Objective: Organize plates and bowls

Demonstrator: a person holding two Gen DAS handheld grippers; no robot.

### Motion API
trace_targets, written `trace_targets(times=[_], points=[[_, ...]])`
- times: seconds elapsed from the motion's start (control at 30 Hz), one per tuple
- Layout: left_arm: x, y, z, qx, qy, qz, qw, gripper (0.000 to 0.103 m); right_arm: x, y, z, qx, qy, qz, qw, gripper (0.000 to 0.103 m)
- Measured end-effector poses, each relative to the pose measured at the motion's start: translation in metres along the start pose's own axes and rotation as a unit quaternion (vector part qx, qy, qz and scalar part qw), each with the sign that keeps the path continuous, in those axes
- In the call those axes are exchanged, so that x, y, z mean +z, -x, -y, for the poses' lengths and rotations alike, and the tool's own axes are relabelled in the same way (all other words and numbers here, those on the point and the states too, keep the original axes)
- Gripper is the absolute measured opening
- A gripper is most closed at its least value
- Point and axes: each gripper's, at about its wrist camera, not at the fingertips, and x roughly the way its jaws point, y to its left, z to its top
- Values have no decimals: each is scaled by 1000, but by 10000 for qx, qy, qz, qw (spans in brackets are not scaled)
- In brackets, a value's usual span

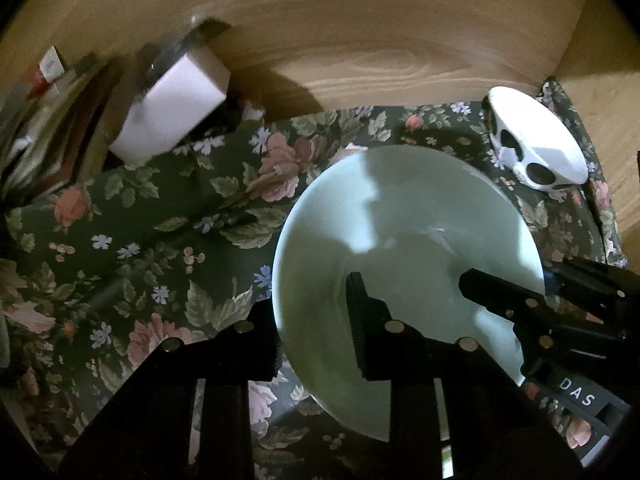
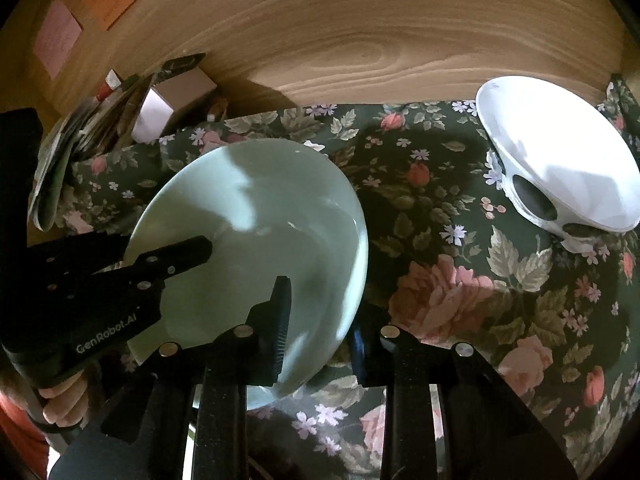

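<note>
Plate (image 1: 404,248) rim pinched between both claws

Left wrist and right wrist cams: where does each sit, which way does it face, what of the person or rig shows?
Left wrist: on the left gripper, looking steeply down along its fingers at the pale green plate; its jaws straddle the plate's rim, and the right gripper enters from the right.
Right wrist: on the right gripper, looking down at the same plate; the left gripper and a hand show at left.
Shared: plate, white spotted bowl, floral cloth, wooden panel behind.
</note>
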Motion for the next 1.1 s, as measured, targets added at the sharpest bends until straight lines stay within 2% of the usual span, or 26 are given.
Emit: trace_targets(times=[0.37,0.67,1.1], points=[[-10,54,1,-37,21,510,9987,27,-8,57,-17,-90,212,614,9978,24],[-25,97,-3,-98,159,850,9962,27,-22,96,-40,-8,320,946,9950,24],[-56,147,-7,-83,300,1256,9916,27,-38,122,-71,72,542,1225,9910,24]])
